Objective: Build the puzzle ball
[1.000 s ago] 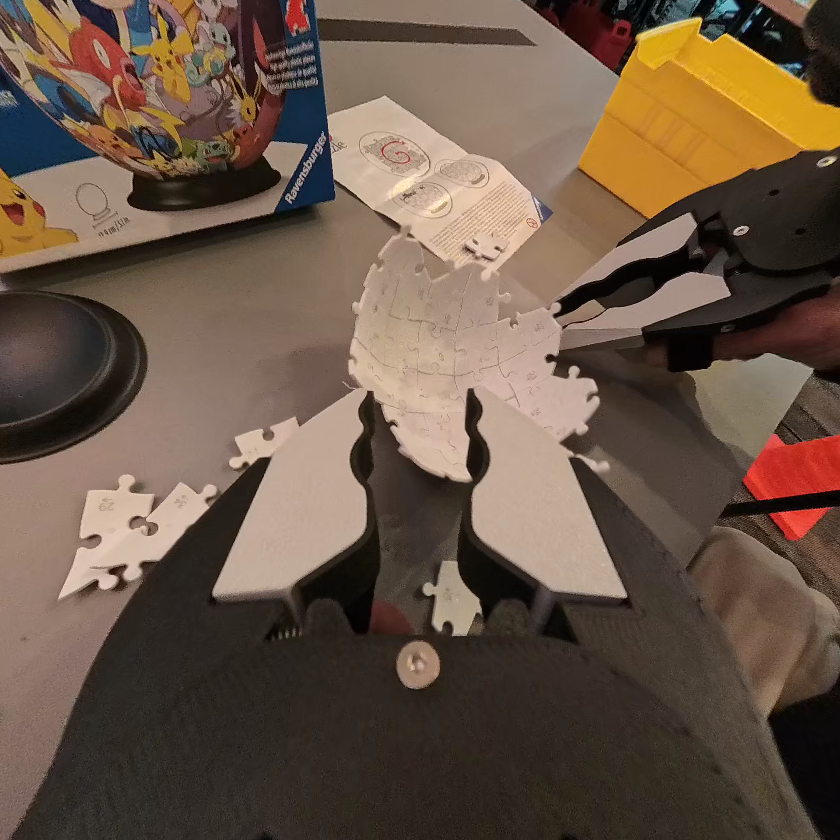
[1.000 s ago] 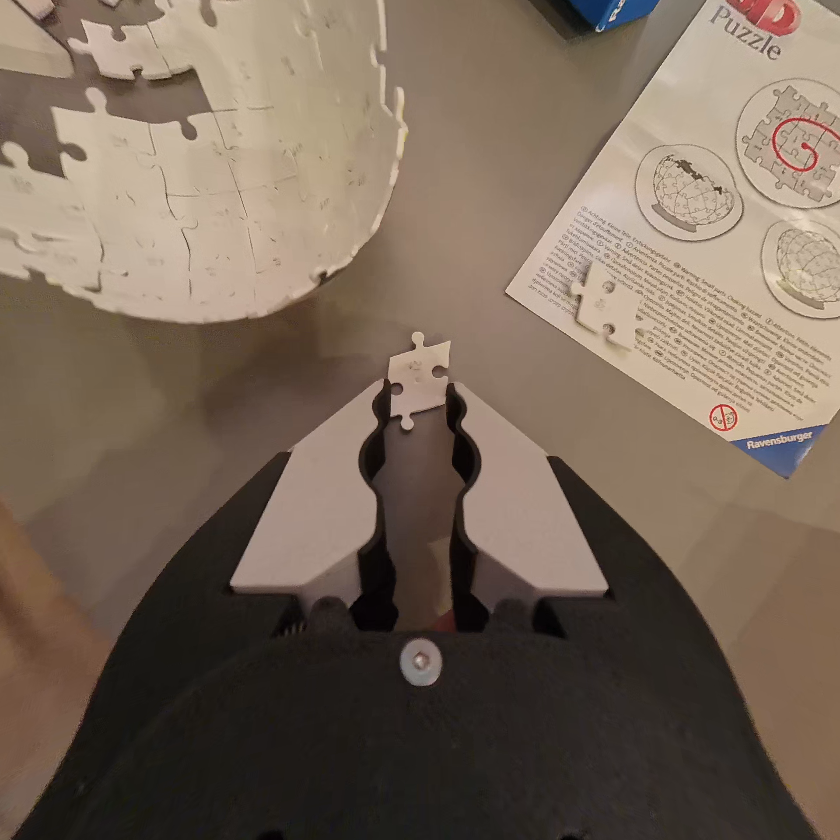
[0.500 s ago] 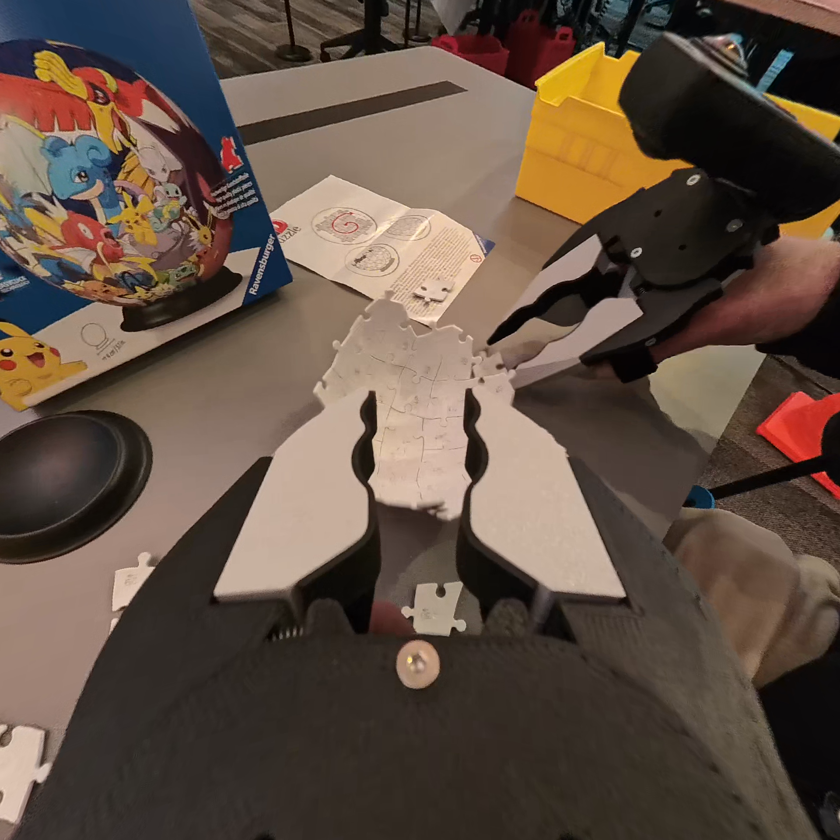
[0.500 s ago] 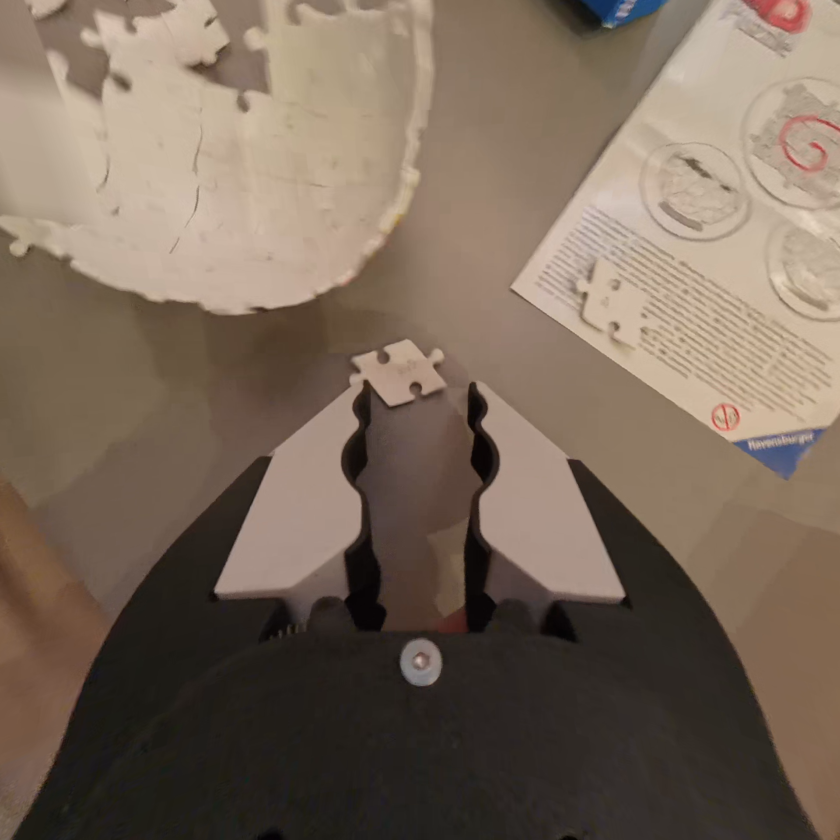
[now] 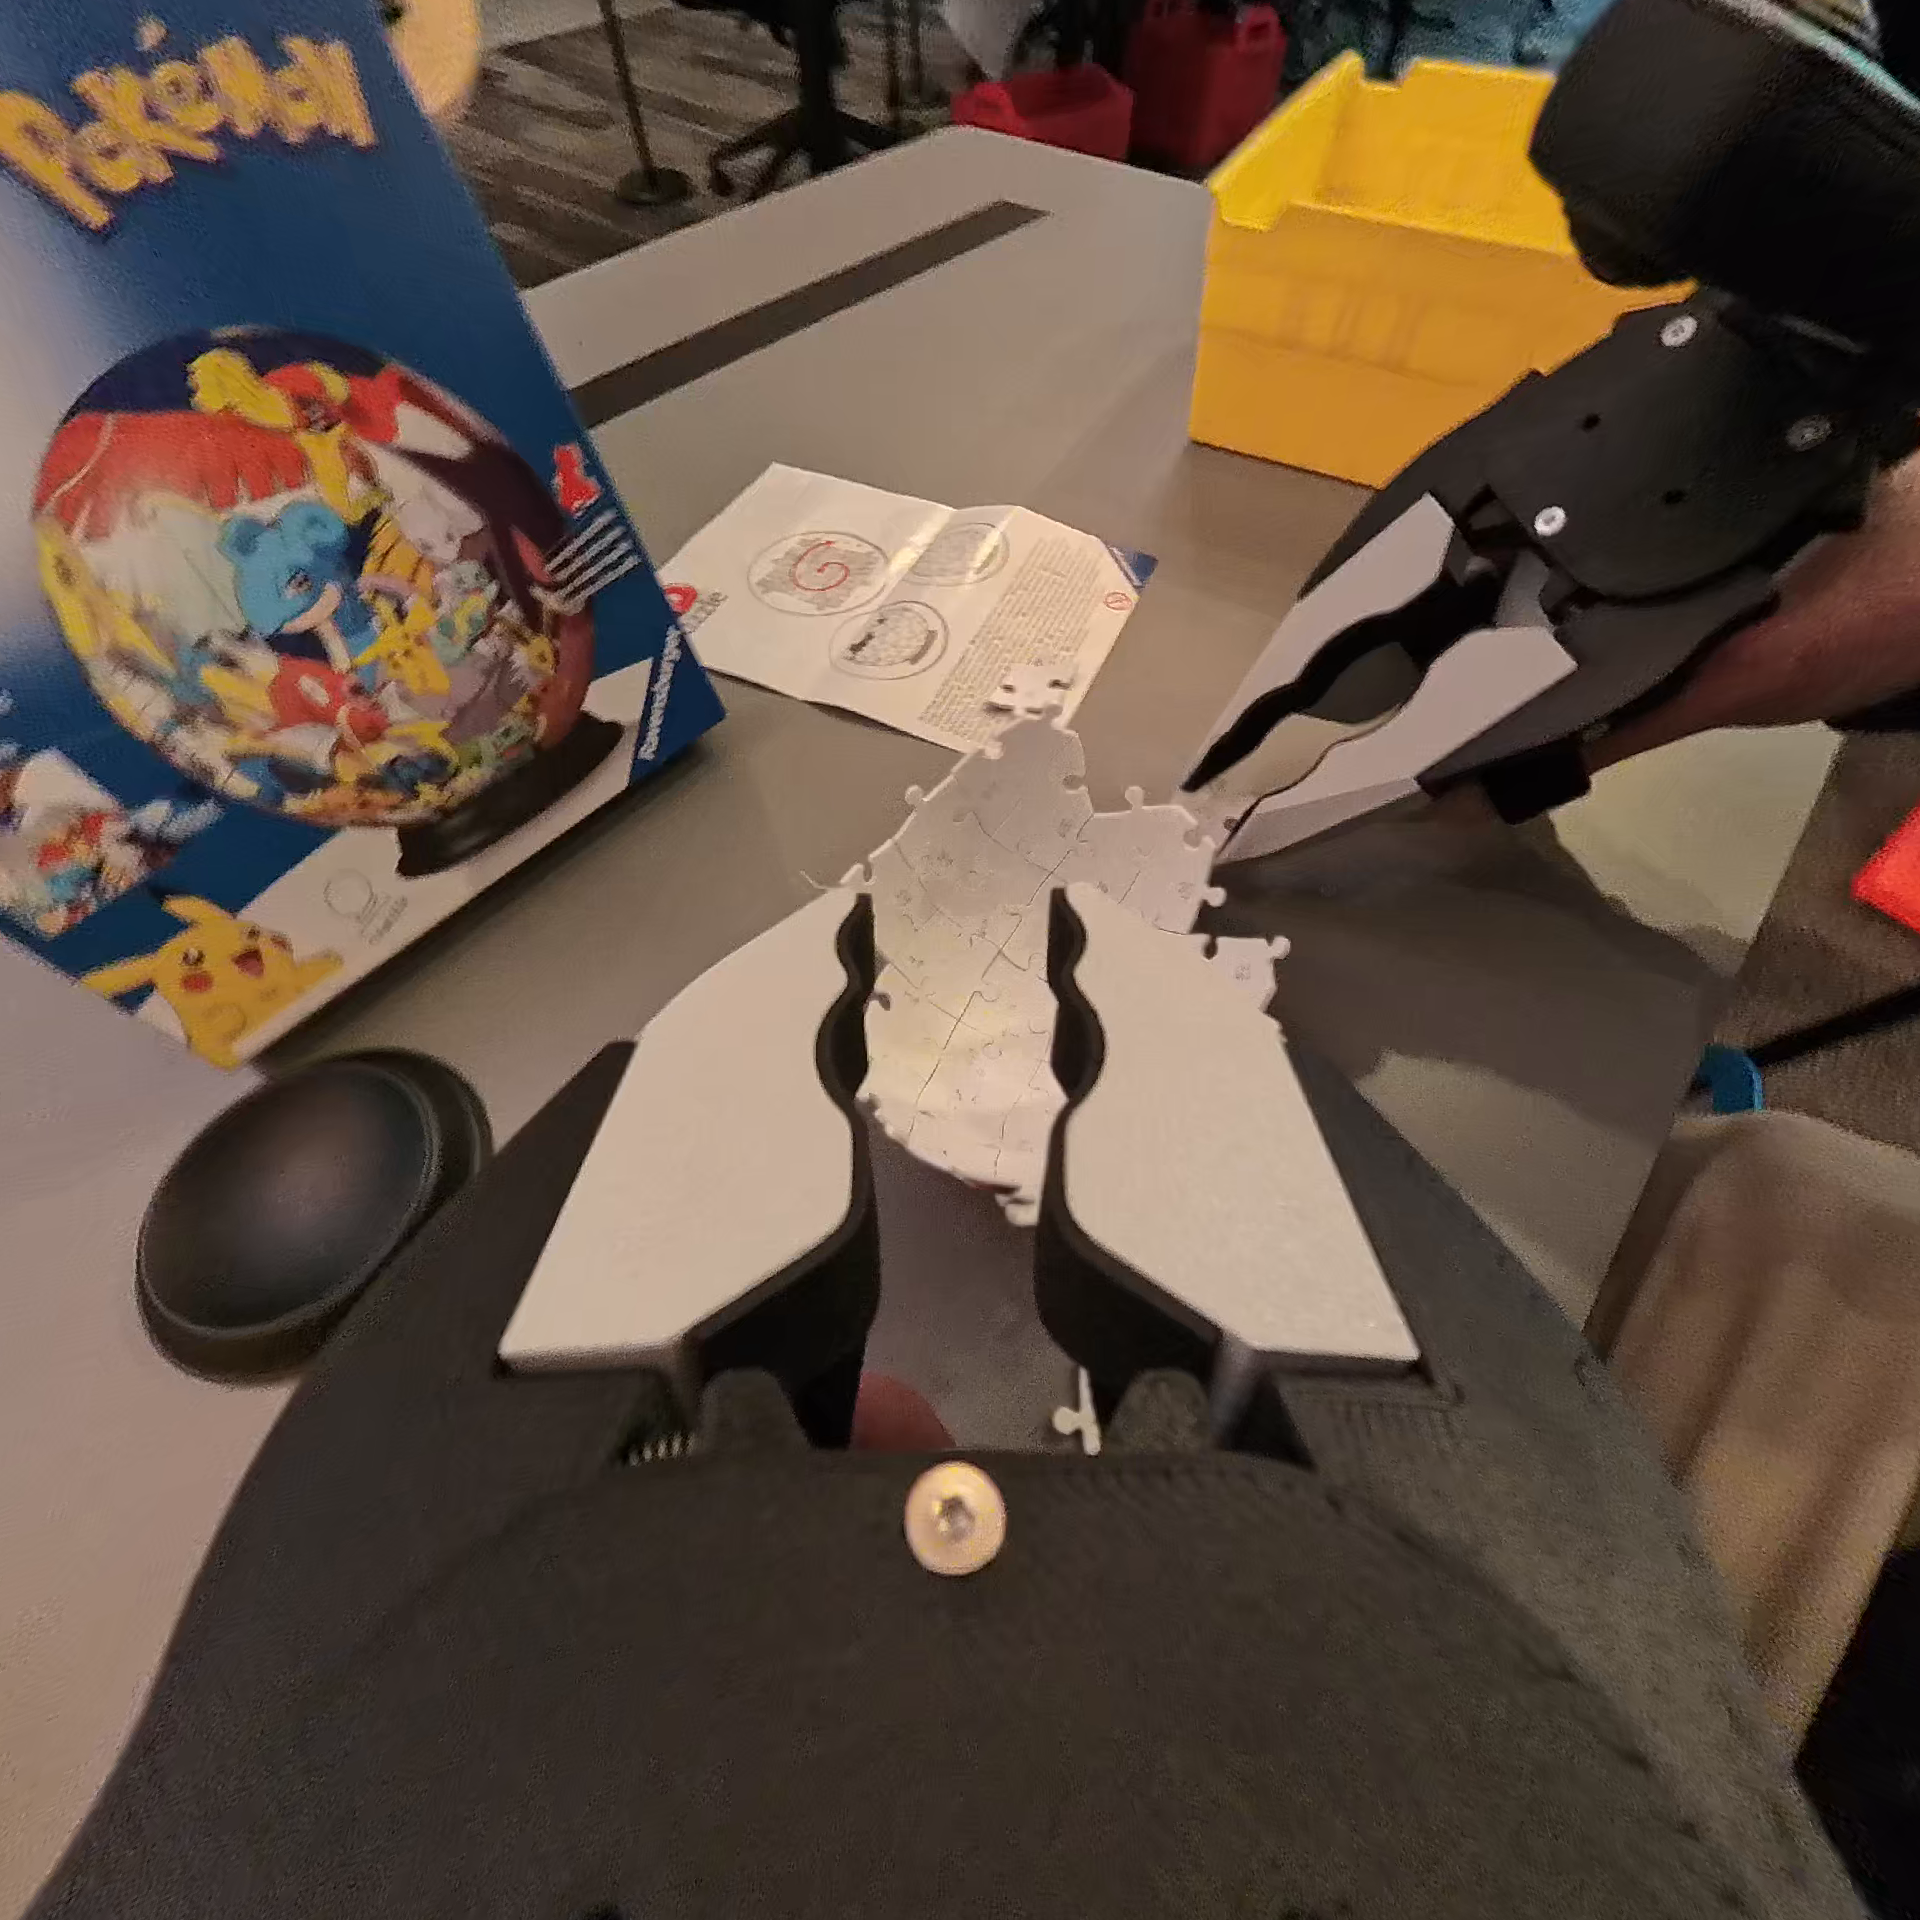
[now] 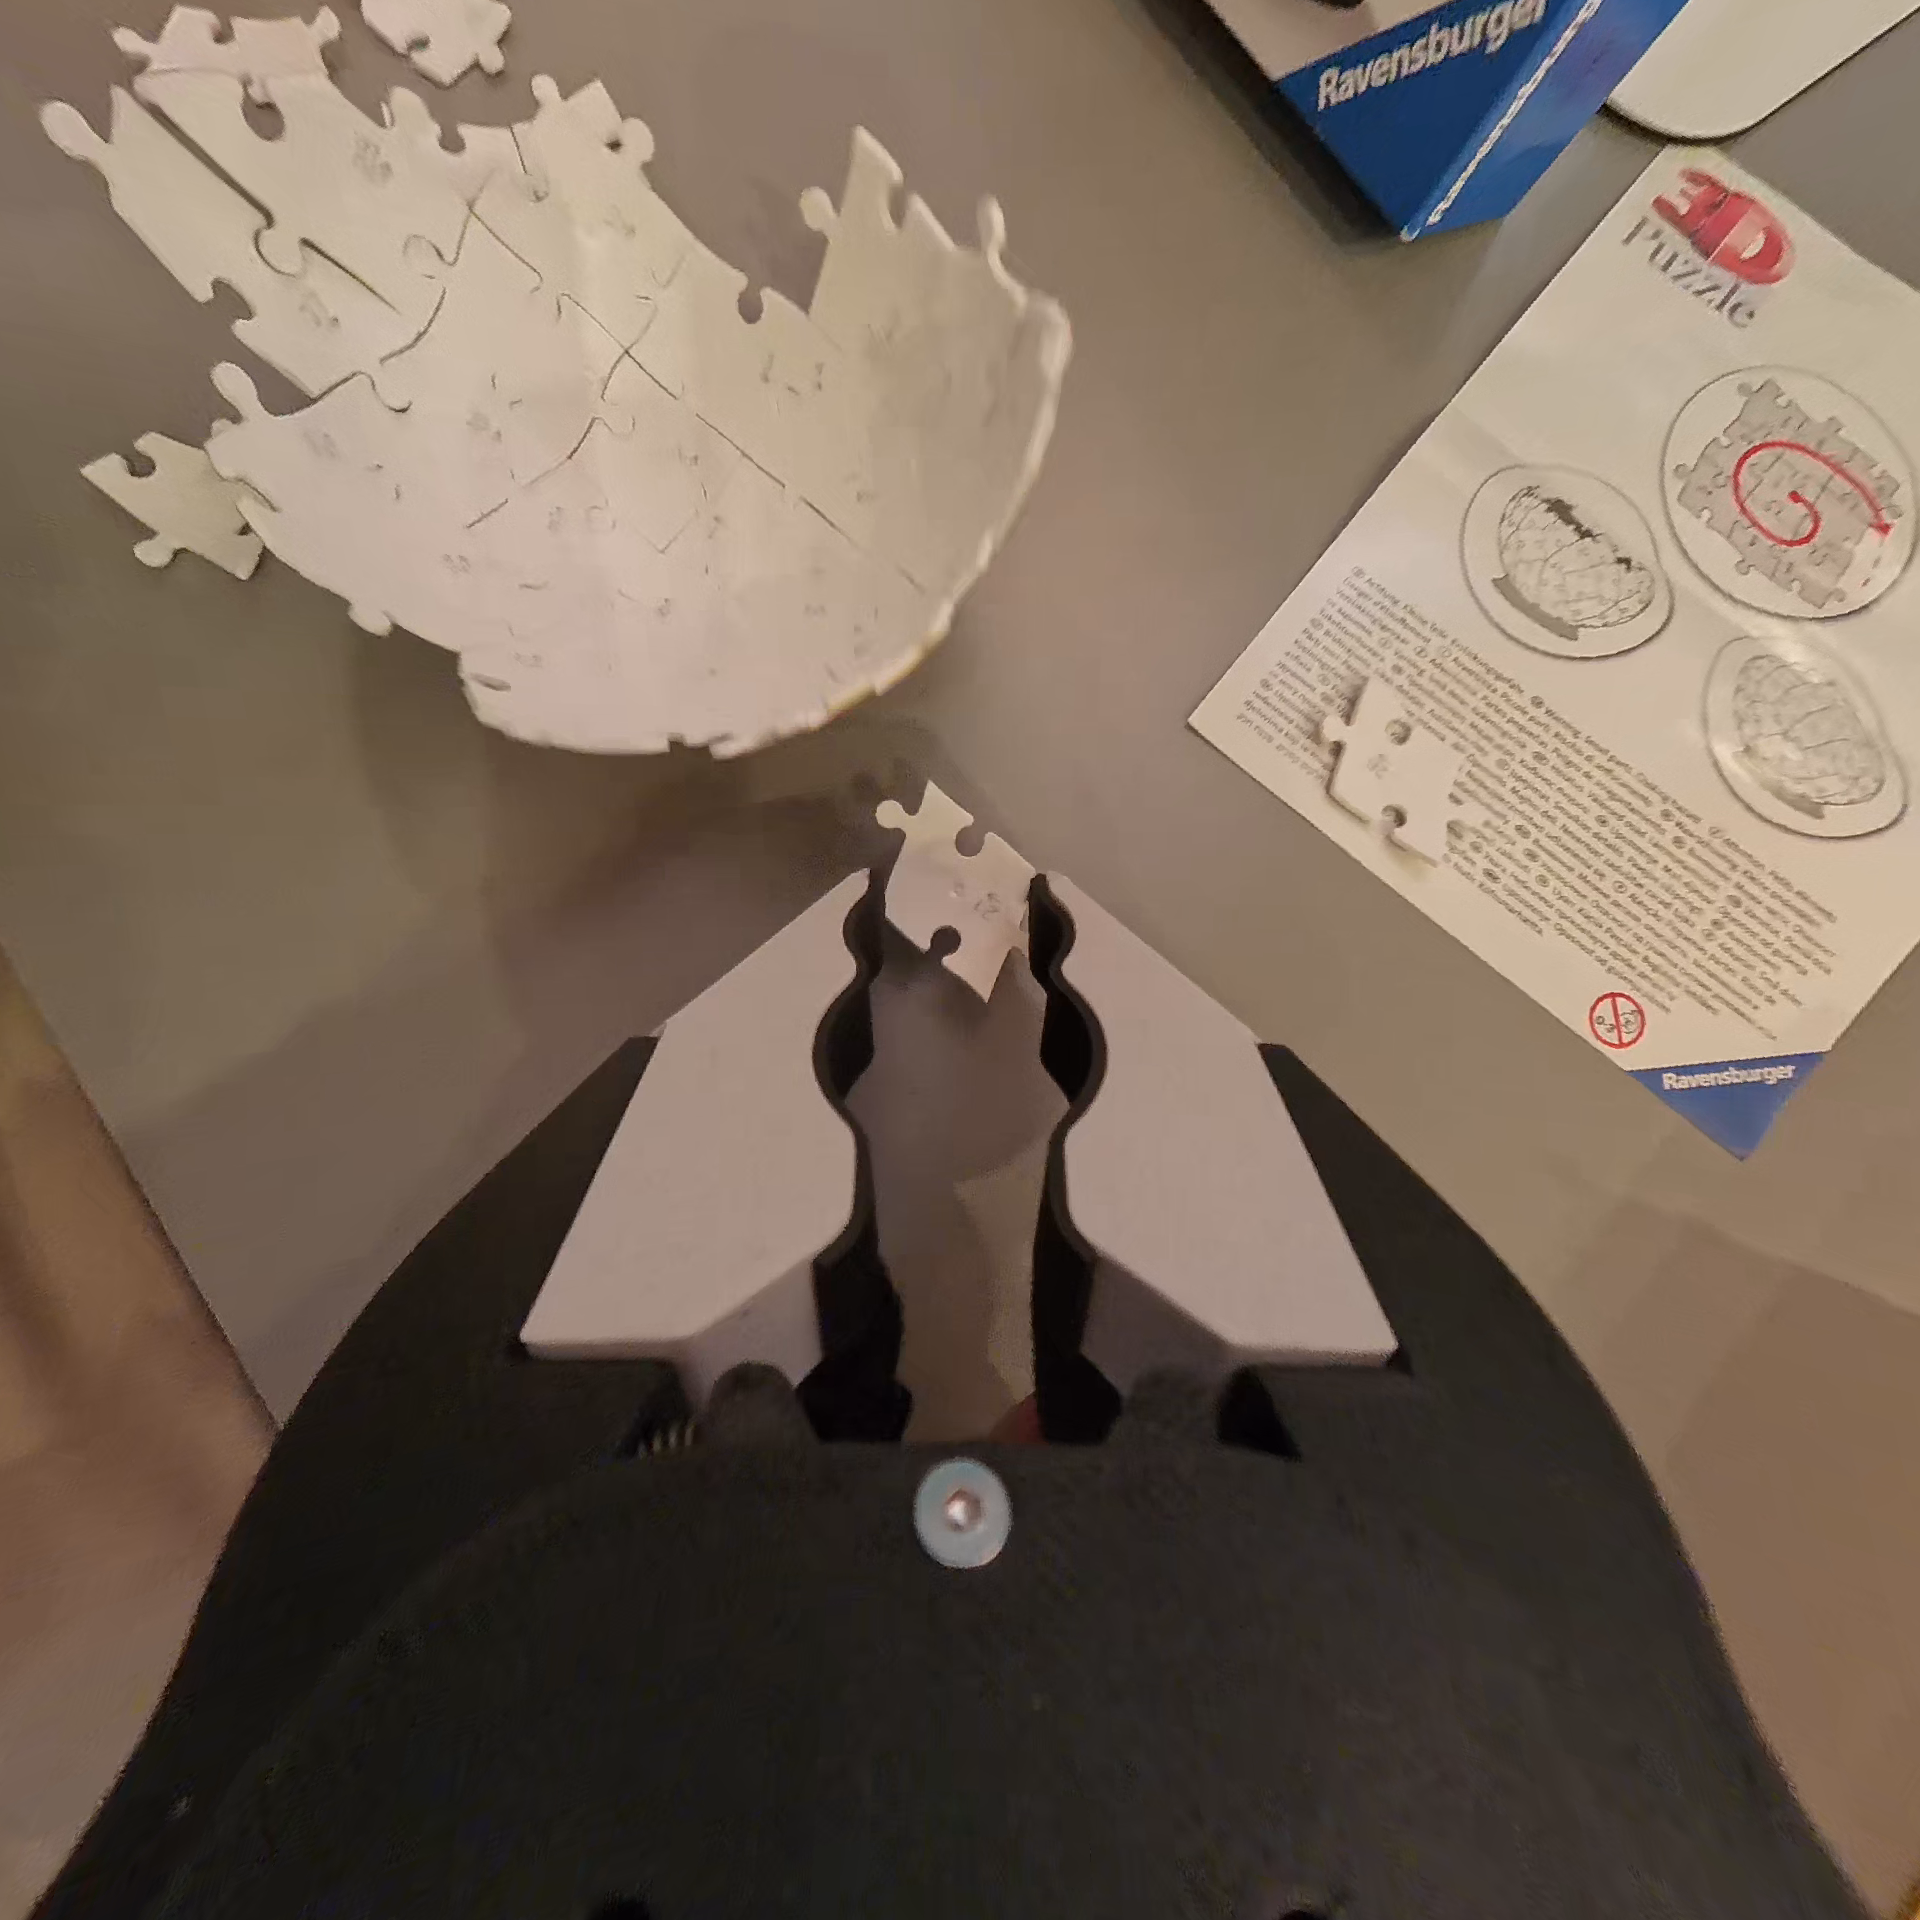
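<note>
The white partial puzzle shell [image 6: 623,468] rests tilted on the grey table with its inner side up, and no gripper touches it in the right wrist view. My right gripper [image 6: 951,881] is shut on a single white puzzle piece [image 6: 961,904] held at its tips, just short of the shell's near rim. In the left wrist view my left gripper [image 5: 958,899] hovers above the shell [image 5: 966,997]. Its jaws stand apart and the shell shows through the gap. The right gripper [image 5: 1216,816] shows there at the shell's right edge.
The blue puzzle box [image 5: 312,623] stands at the left, with the black round stand [image 5: 291,1195] in front of it. The leaflet [image 6: 1558,675] carries a loose piece [image 6: 1387,774]. A yellow bin [image 5: 1382,281] is at the back right. More loose pieces [image 6: 436,31] lie beyond the shell. About 15 cm separates my left fingertips from my right.
The right gripper opened and the piece lay on the table; now it is shut on the piece again. The left wrist view has risen, and the shell has shifted and turned.
</note>
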